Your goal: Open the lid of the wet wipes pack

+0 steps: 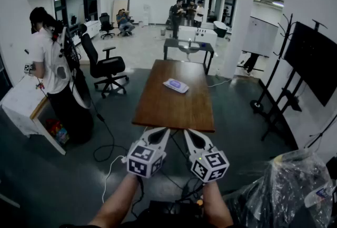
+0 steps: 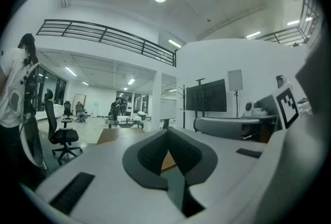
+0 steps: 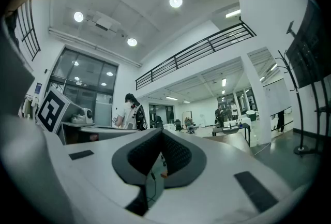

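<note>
A white and blue wet wipes pack [image 1: 176, 85] lies flat on a long brown wooden table [image 1: 174, 108], toward its far right part. My left gripper [image 1: 164, 132] and right gripper [image 1: 188, 134] are held side by side just short of the table's near edge, well away from the pack. Both are shut with nothing between the jaws. In the left gripper view the left gripper [image 2: 166, 135] points level at the table [image 2: 115, 135], whose top shows beyond it. The right gripper [image 3: 160, 134] in its own view also points level across the room.
A person [image 1: 52, 71] with a backpack stands at the left by a white desk [image 1: 21, 103]. A black office chair [image 1: 103, 66] stands left of the table. A TV on a stand [image 1: 310, 58] and a coat rack [image 1: 274, 63] are at the right. Plastic wrap [image 1: 287, 190] lies near right.
</note>
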Tool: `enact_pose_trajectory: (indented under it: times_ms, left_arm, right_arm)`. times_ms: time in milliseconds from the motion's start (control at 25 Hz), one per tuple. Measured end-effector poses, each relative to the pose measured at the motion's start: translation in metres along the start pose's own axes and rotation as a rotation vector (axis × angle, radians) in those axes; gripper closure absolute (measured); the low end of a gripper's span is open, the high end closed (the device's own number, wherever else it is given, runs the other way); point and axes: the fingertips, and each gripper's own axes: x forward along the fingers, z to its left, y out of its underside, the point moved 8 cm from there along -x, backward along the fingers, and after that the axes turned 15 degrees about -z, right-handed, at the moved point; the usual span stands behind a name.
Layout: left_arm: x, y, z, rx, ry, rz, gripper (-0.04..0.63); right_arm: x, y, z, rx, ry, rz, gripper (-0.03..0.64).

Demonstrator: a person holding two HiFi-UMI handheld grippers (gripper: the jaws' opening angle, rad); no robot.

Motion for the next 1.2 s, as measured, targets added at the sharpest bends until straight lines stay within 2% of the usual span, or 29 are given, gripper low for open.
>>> enact_pose_trajectory:
  times_ms: [560, 1000, 1200]
  left_arm:
    - [0.011, 0.007, -0.013, 0.010, -0.006, 0.013, 0.591]
    - [0.046, 0.012, -0.025, 0.034, -0.024, 0.018, 0.591]
    - [0.060, 0.015, -0.018, 0.055, -0.042, 0.040, 0.591]
  right_arm:
    - [-0.008, 0.000, -0.016, 0.021, -0.005, 0.000, 0.606]
    - [-0.004, 0.001, -0.056, 0.025, -0.040, 0.016, 0.606]
    - [0.008, 0.008, -0.070, 0.035, -0.053, 0.032, 0.606]
